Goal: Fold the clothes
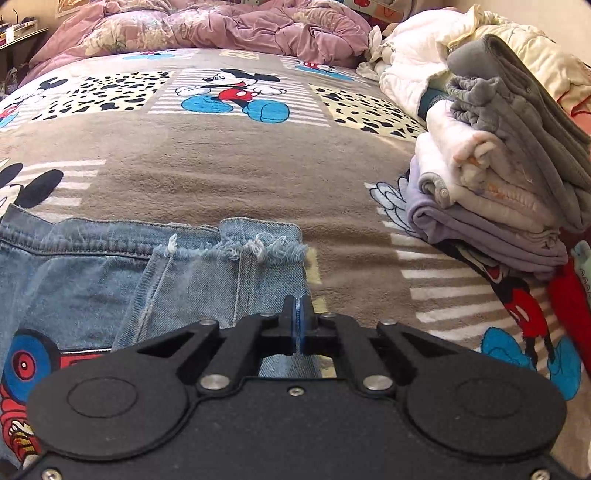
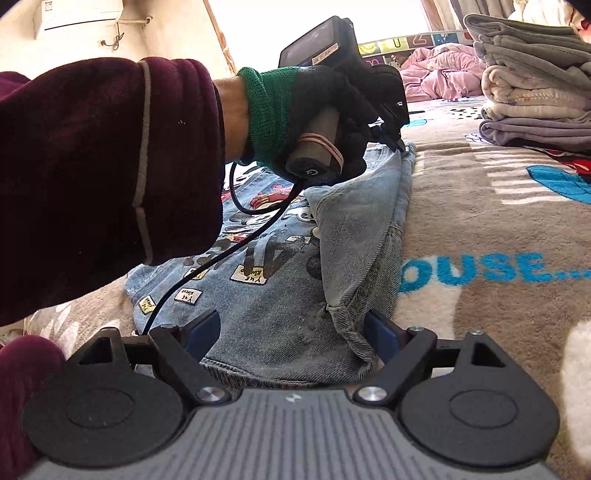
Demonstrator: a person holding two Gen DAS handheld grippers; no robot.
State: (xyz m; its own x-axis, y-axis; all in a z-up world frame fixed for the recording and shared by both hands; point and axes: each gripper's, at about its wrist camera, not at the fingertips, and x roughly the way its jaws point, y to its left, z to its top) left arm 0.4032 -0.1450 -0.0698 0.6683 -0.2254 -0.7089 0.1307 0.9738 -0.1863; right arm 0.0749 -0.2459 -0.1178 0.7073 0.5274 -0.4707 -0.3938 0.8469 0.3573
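The light blue printed denim jacket [image 2: 266,280] lies flat on the bed's grey cartoon-print blanket [image 1: 207,173], one frayed-cuff sleeve already laid across the body. The left tool [image 1: 297,314] is pinched shut on the sleeve's denim edge, probably so the fold can be dragged in straight. The right tool [image 2: 291,332] sits wide open astride the bottom hem, likely lining up a grab. A stack of folded grey, white and lilac clothes [image 1: 495,177] waits just beside it.

lt-blue denim garment [image 1: 221,280], purple quilt [image 1: 221,22]
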